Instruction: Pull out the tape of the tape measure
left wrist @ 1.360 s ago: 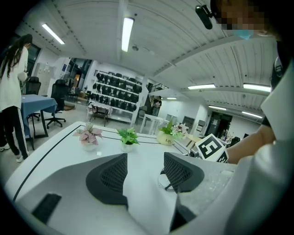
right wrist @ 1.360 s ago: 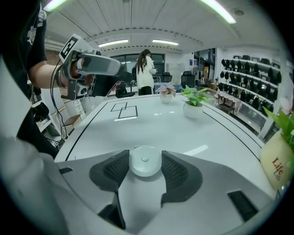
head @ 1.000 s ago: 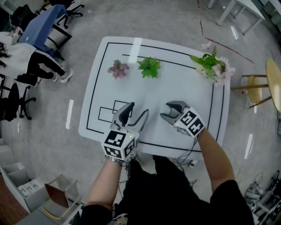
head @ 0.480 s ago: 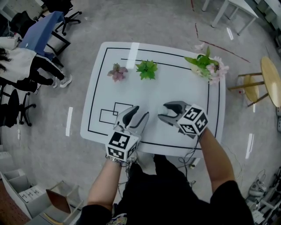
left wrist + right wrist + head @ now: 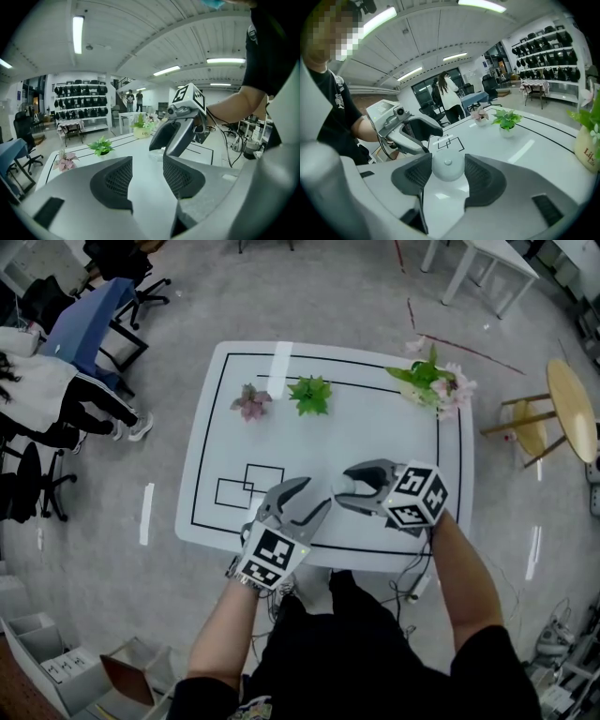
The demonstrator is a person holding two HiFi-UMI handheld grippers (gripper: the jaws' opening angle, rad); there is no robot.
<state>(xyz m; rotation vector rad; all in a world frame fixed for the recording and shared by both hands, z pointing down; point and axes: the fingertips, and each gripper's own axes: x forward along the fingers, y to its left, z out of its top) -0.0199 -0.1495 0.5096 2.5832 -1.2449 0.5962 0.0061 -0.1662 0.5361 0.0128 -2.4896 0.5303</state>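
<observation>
My right gripper point(image 5: 448, 160) clamps the white tape measure point(image 5: 447, 169); my left gripper point(image 5: 146, 169) is opening its jaws, only table point(image 5: 125, 144) between them.

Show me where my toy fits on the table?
Bare: the table middle, in front of the green plant and flower pot; also around the drawn squares. Crowded: the near edge, where the left gripper, empty jaws opening, faces the right gripper gripping the tape measure.

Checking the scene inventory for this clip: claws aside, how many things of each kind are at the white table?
small potted plants: 2 (pink-leaved plant, green plant)
flower pot with pink blooms: 1
tape measure: 1
total: 4
</observation>
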